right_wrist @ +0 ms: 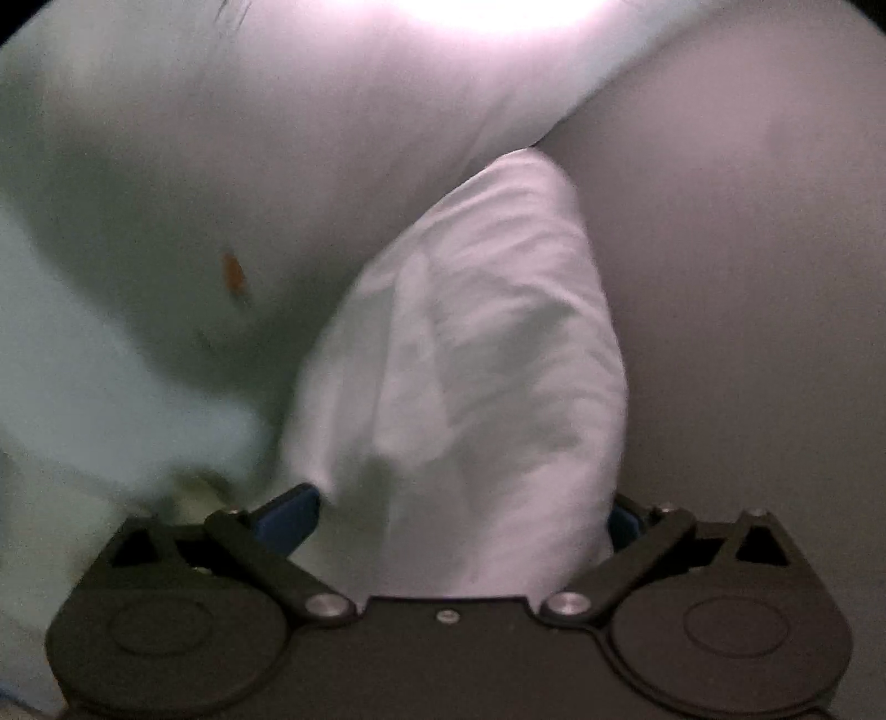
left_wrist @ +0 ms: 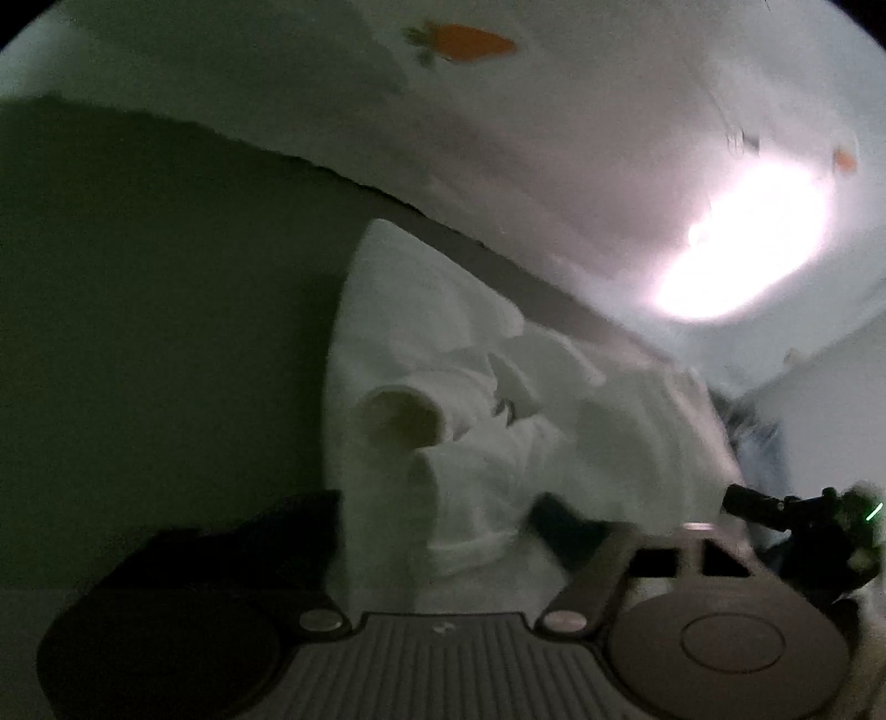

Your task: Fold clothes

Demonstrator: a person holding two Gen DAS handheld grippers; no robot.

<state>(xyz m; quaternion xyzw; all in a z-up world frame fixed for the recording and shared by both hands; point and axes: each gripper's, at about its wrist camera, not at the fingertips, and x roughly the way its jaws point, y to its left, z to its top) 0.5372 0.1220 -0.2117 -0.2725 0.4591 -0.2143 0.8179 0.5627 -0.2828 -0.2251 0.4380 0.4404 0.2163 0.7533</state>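
The white garment [left_wrist: 498,421] lies bunched on a dark surface [left_wrist: 155,310], one sleeve cuff gaping toward the camera, with a pale sheet printed with orange carrots [left_wrist: 459,41] beyond it. The left gripper [left_wrist: 443,526] has the cloth between its dark, blurred fingers [left_wrist: 565,526], but whether they press on it I cannot tell. In the right wrist view the right gripper [right_wrist: 465,515] stands wide, with a thick fold of the same white garment [right_wrist: 487,343] filling the gap between its blue-tipped fingers [right_wrist: 293,512]; whether they actually pinch it I cannot tell either.
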